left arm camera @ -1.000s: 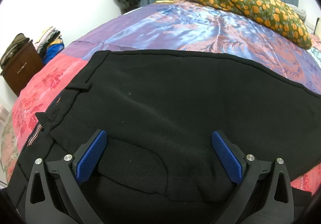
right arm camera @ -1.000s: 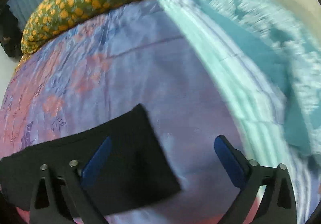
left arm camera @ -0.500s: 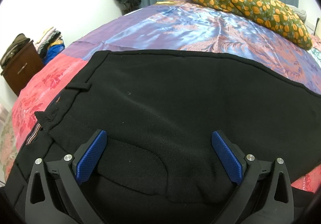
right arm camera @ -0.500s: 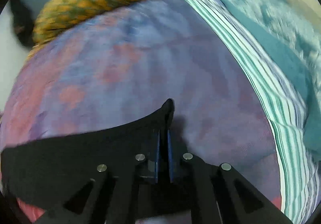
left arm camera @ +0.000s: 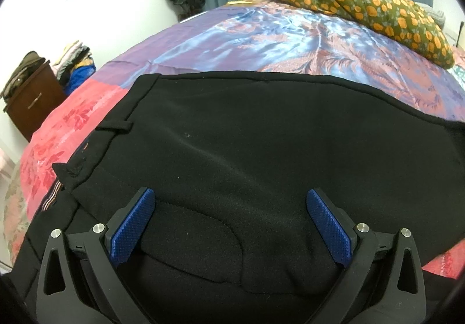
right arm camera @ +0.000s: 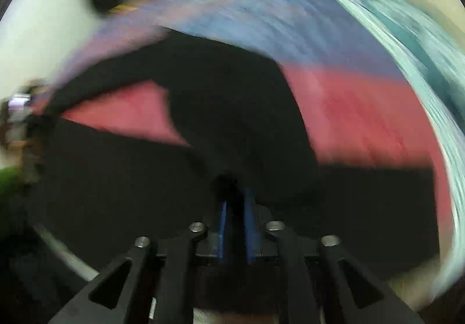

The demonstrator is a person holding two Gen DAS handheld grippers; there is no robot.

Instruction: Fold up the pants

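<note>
Currently black fleece pants lie flat on the satin patchwork bed: soft, limp, matte, so they drape. Left tool hovers wide open, empty, above the waist. Right tool, jaws just opening slightly, pinches the hem; grip corners.

pants spread on bed, pillow behind, cabinet far left

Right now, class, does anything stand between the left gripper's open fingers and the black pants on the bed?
Nothing visible does. The left gripper hangs open directly over the black pants, whose cloth fills the gap between its blue fingers; the pillow lies far behind.
</note>
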